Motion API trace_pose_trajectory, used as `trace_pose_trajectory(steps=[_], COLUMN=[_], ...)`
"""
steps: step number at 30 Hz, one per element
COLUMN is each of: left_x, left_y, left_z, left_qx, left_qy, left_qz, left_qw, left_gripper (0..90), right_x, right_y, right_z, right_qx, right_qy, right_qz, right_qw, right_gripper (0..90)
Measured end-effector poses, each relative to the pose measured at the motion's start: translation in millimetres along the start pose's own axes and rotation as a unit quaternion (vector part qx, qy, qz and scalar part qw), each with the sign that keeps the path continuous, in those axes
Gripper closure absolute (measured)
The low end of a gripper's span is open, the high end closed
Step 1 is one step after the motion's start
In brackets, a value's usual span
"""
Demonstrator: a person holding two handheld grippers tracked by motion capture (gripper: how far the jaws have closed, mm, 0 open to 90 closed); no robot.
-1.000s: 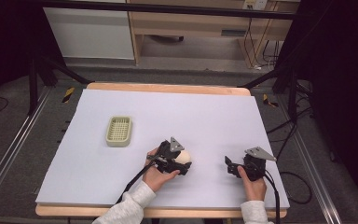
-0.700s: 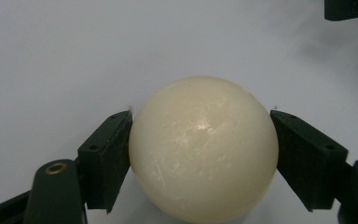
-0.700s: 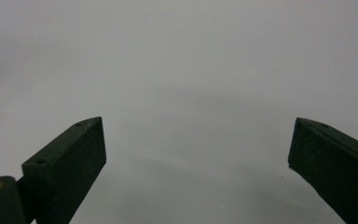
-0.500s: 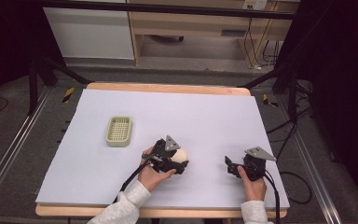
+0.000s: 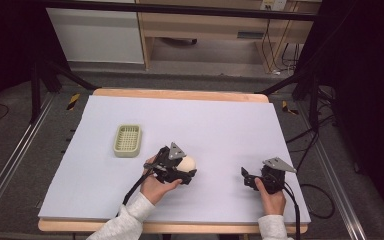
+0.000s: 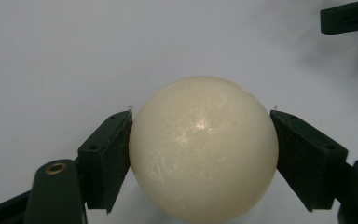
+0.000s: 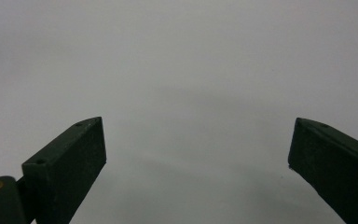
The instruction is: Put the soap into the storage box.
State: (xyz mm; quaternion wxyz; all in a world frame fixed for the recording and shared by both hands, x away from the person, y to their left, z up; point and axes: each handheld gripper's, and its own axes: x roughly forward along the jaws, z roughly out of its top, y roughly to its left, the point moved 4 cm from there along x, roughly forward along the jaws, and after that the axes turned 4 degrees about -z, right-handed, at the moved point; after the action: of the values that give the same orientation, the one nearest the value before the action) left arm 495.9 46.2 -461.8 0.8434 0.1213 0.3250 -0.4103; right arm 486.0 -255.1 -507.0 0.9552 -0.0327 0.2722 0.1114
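A cream ball [image 5: 187, 163] is held between the jaws of my left gripper [image 5: 184, 169] near the middle front of the white table. In the left gripper view the ball [image 6: 204, 148] sits tight between both black pads [image 6: 106, 158], pressed from each side. My right gripper [image 5: 247, 178] rests at the front right of the table, apart from the ball. Its two jaws stand wide apart in the right gripper view, with only bare white surface between its fingertips [image 7: 86, 156].
A pale green ribbed tray [image 5: 127, 140] lies on the table sheet [image 5: 220, 120] to the left of the ball. Black cables trail from both grippers toward the front edge. A wooden shelf unit [image 5: 215, 35] stands beyond the table's far side.
My left gripper has carried the ball a little to the left and away from the front edge. The right gripper has stayed where it was.
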Motion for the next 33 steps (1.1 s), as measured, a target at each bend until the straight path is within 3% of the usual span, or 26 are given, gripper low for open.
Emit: trace_pose_trajectory(steps=[11, 33], left_x=[-12.0, -41.0], left_y=[13.3, 54.6], left_z=[-3.9, -16.2], left_qx=[-0.005, -0.037], left_qy=[-0.002, -0.016], left_qz=[0.011, 0.037], left_qw=[0.9999, 0.9985], left_gripper=[23.7, 23.7], right_x=[0.0, 0.7], right_y=[-0.2, -1.2], right_z=[0.0, -0.1], right_qx=[0.0, -0.005], right_qy=[0.0, -0.001], right_qz=[0.001, -0.001], right_qw=[1.0, 1.0], right_gripper=[4.5, 4.5])
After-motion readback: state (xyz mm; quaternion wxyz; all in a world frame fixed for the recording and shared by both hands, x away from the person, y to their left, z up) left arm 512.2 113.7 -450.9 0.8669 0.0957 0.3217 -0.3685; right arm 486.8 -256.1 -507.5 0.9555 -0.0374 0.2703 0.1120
